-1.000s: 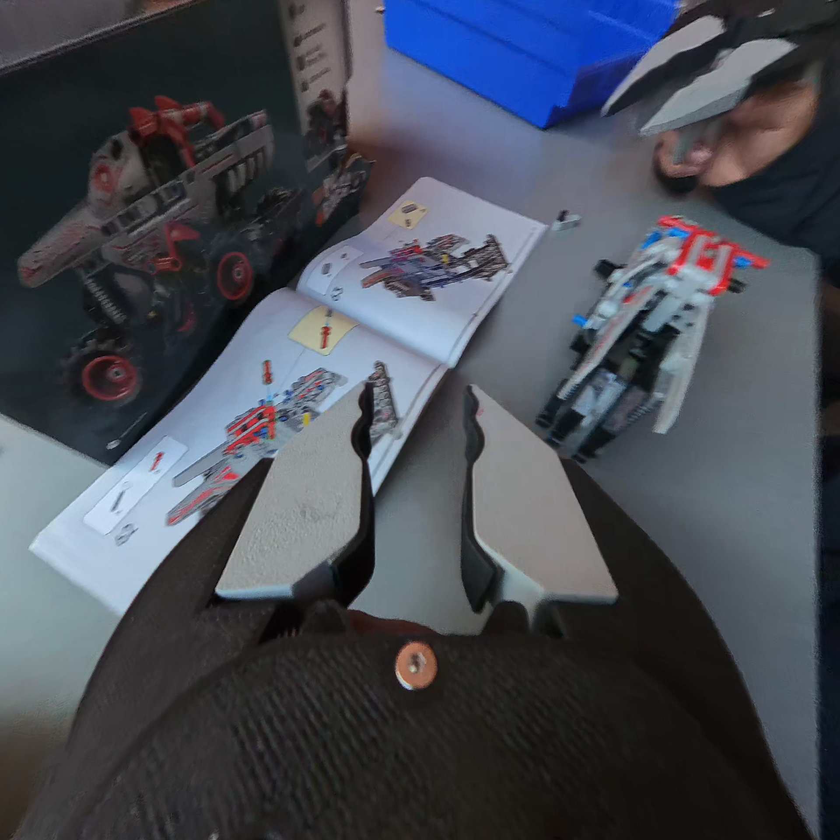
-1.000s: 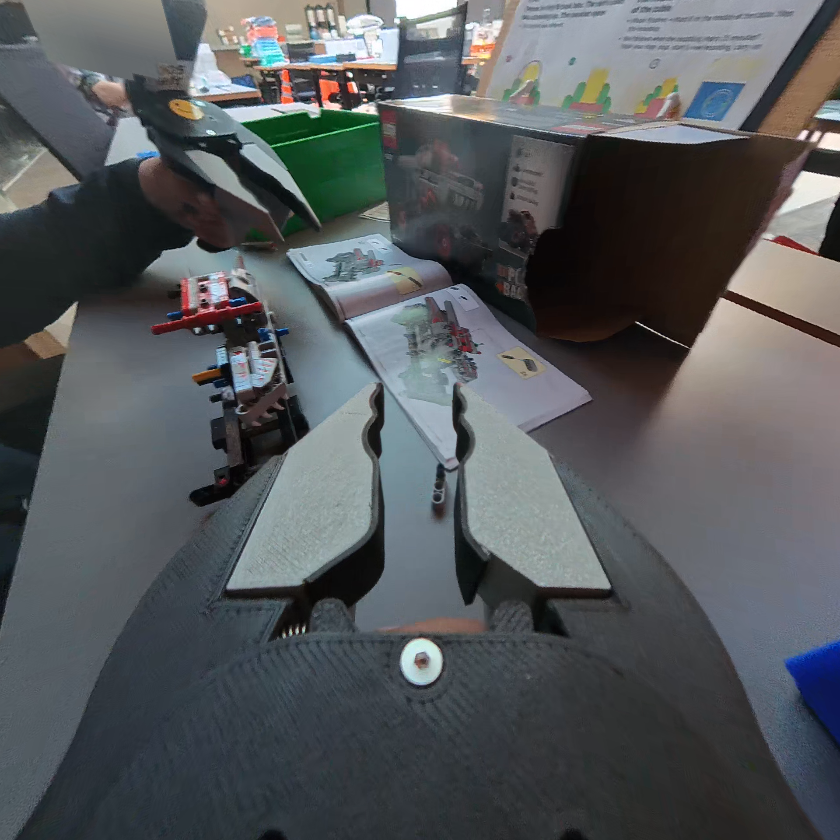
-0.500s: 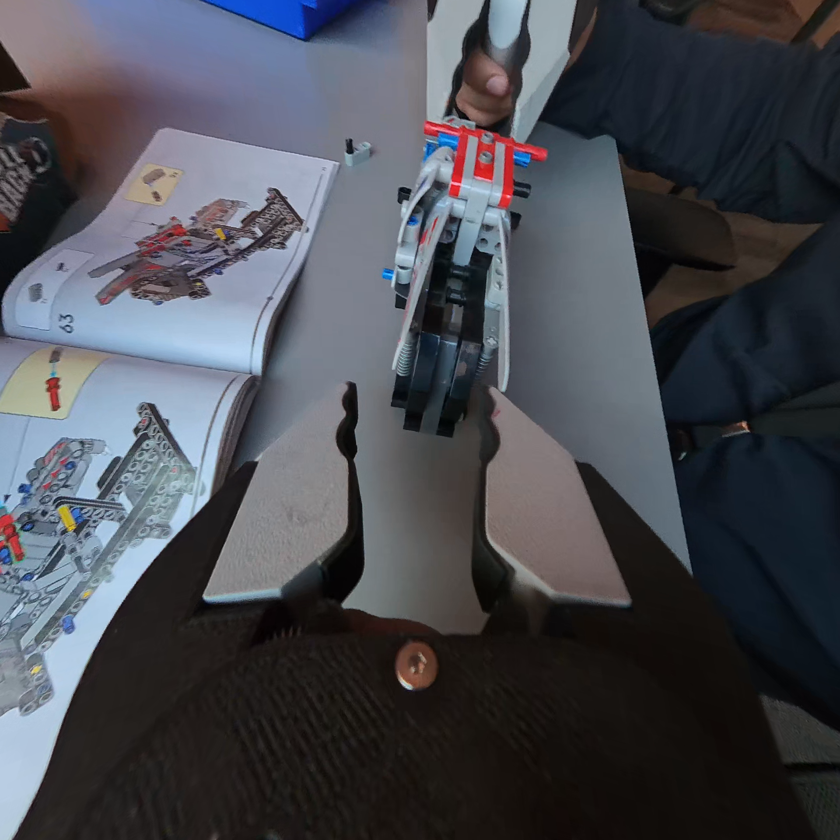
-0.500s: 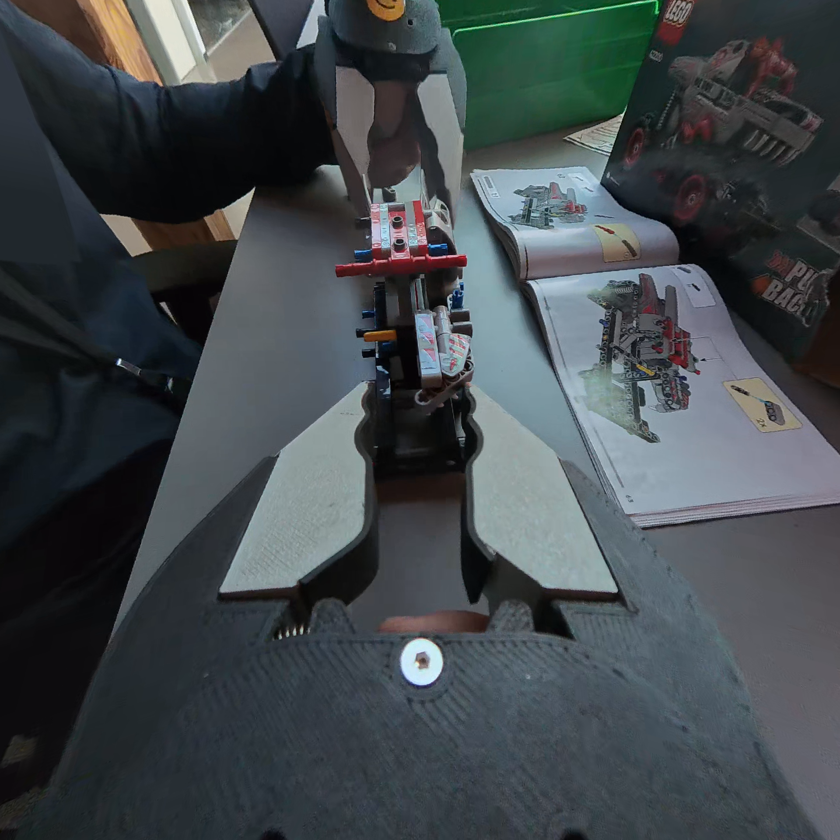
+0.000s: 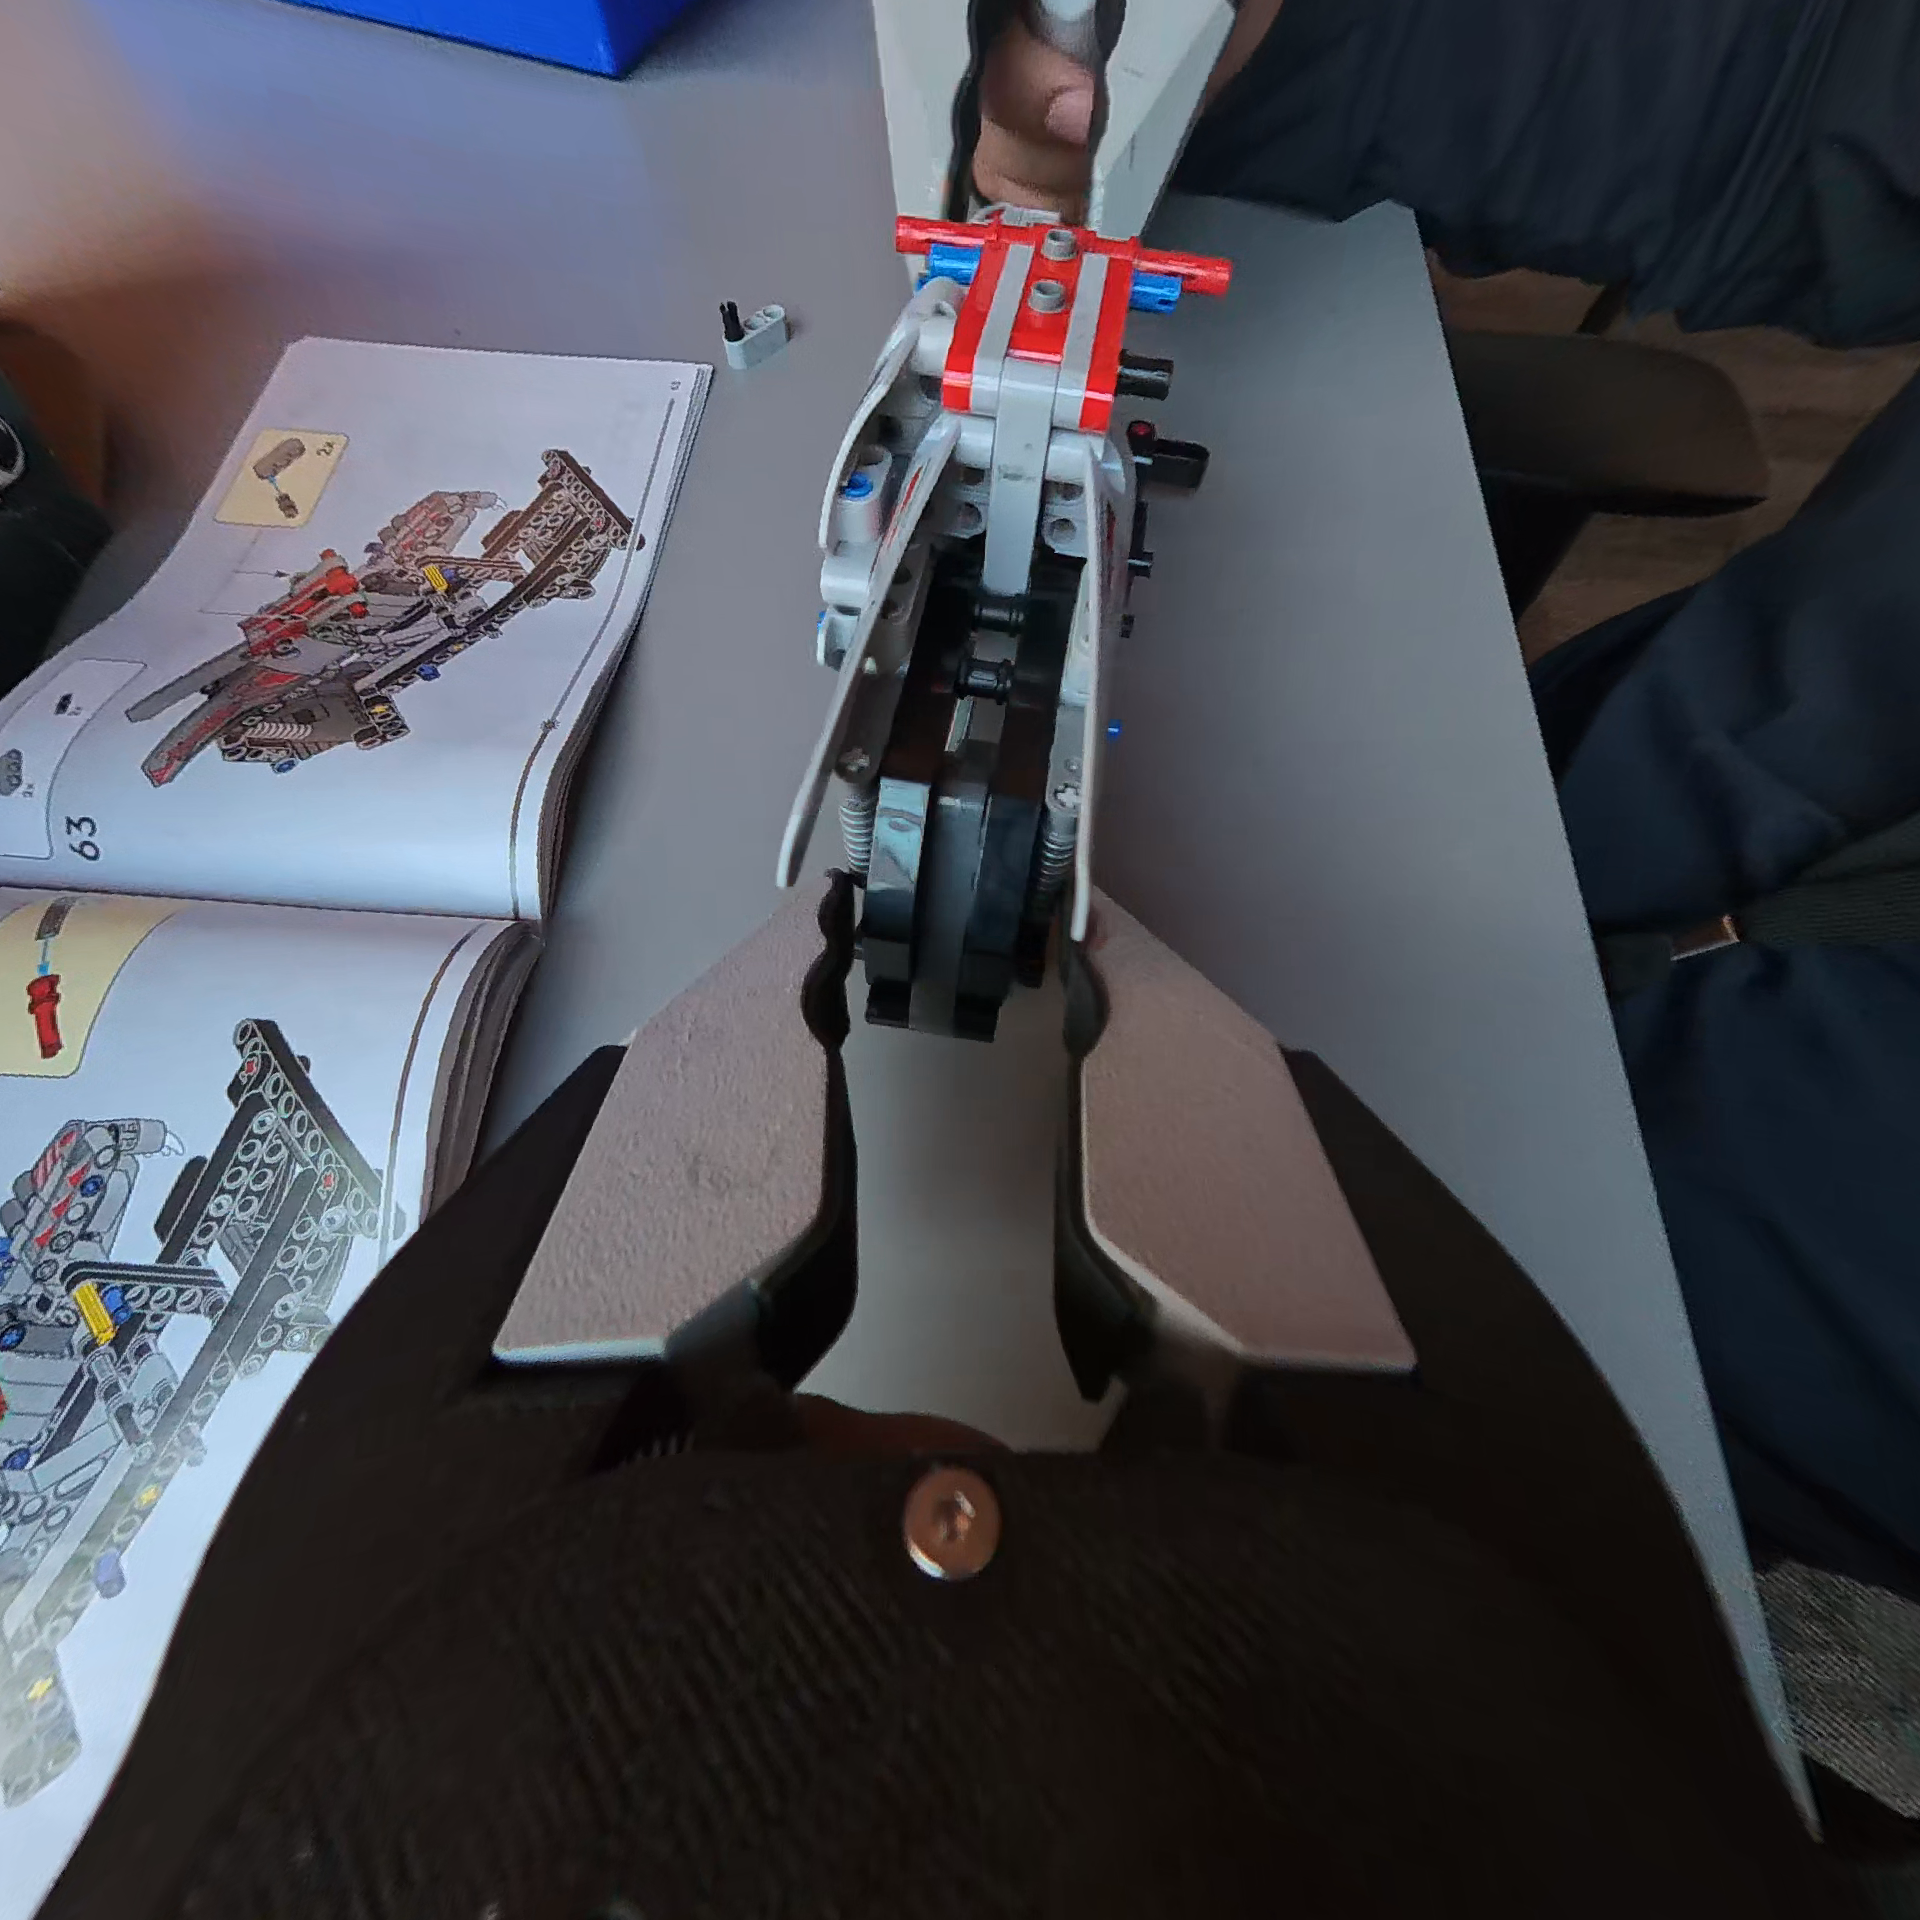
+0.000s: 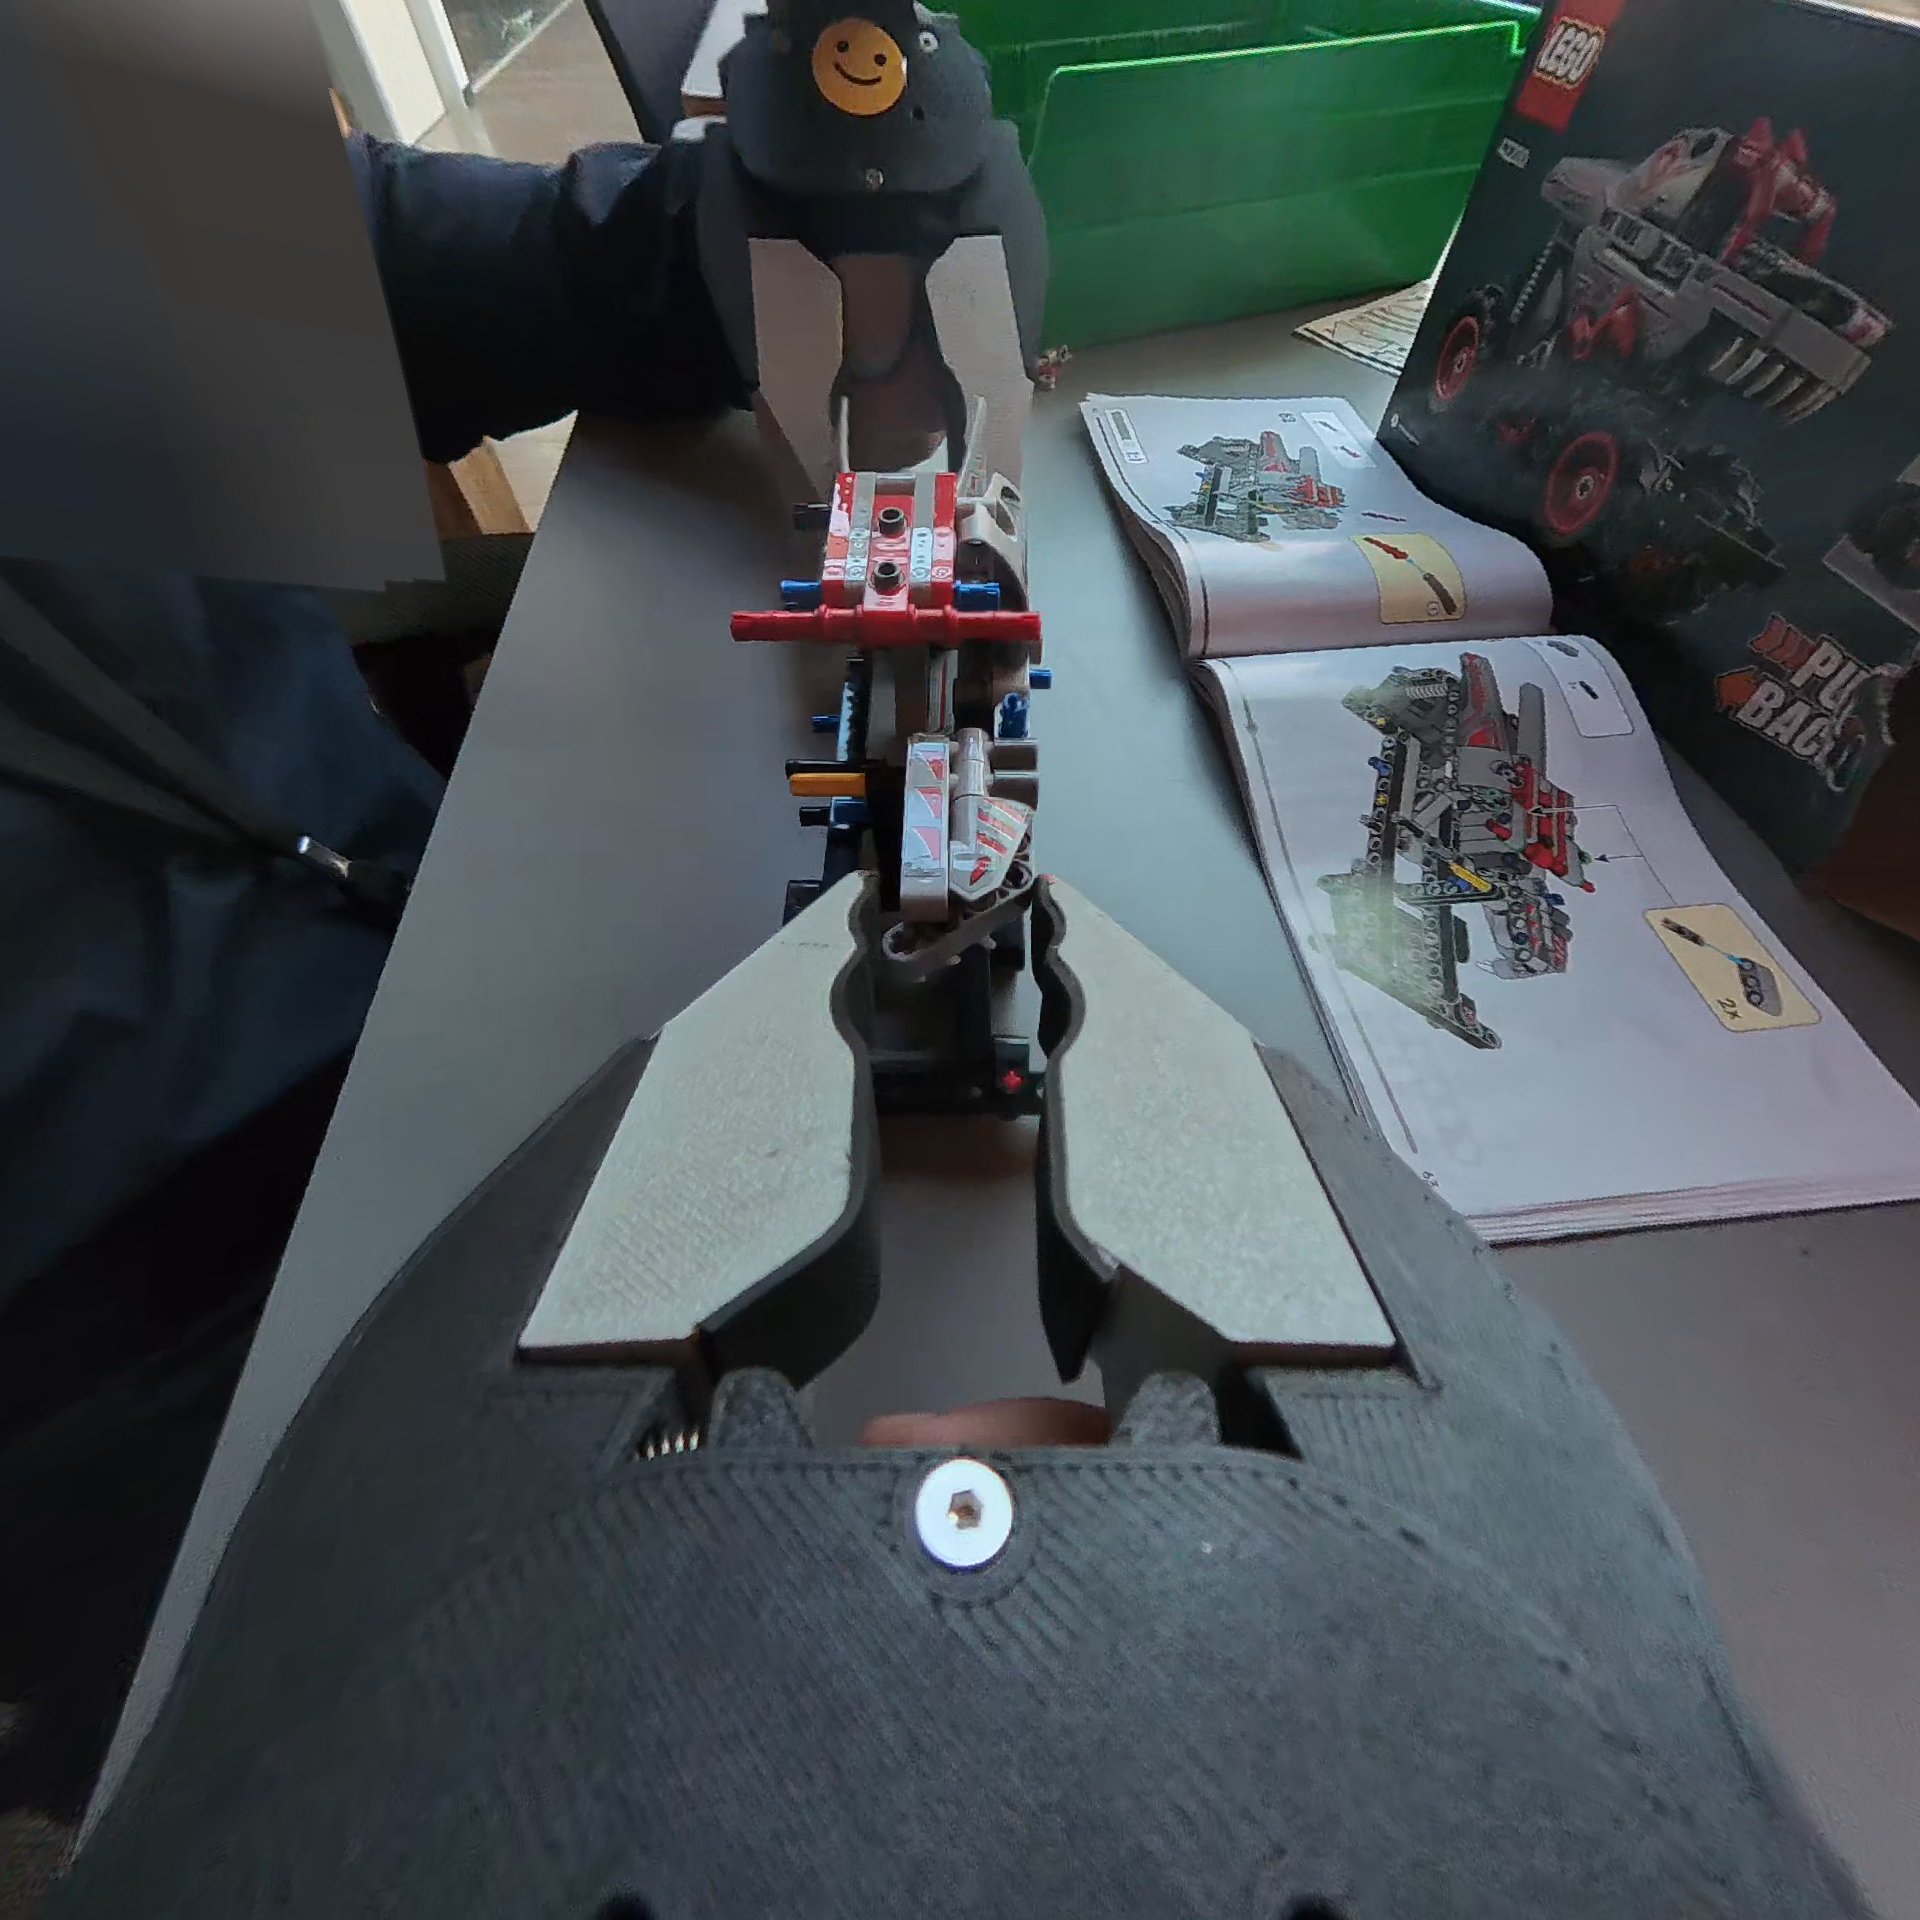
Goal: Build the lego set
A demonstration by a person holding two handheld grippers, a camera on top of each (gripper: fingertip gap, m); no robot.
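Note:
A part-built lego model (image 5: 987, 582), grey and black with a red top bar, lies lengthwise on the grey table (image 5: 1299, 935). In the left wrist view my left gripper (image 5: 956, 930) has its fingers against both sides of the model's black near end. My right gripper (image 5: 1039, 203) holds the far end below the red bar. In the right wrist view the model (image 6: 914, 748) runs away from me. My right gripper (image 6: 951, 909) is closed on its black near end, and my left gripper (image 6: 899, 436), with a yellow smiley sticker, clasps the far end.
An open instruction booklet (image 5: 364, 623) lies beside the model and also shows in the right wrist view (image 6: 1455, 831). A small grey piece with a black pin (image 5: 756, 335) lies near it. A lego box (image 6: 1683, 416), a green bin (image 6: 1247, 177) and a blue bin (image 5: 582, 31) stand behind. The table edge (image 5: 1538, 727) is close. The gap from one gripper's tips to the other's is roughly 12 cm.
Both grippers swung from the booklet side to the model's two ends, moved in over them, and their jaws narrowed onto the model.

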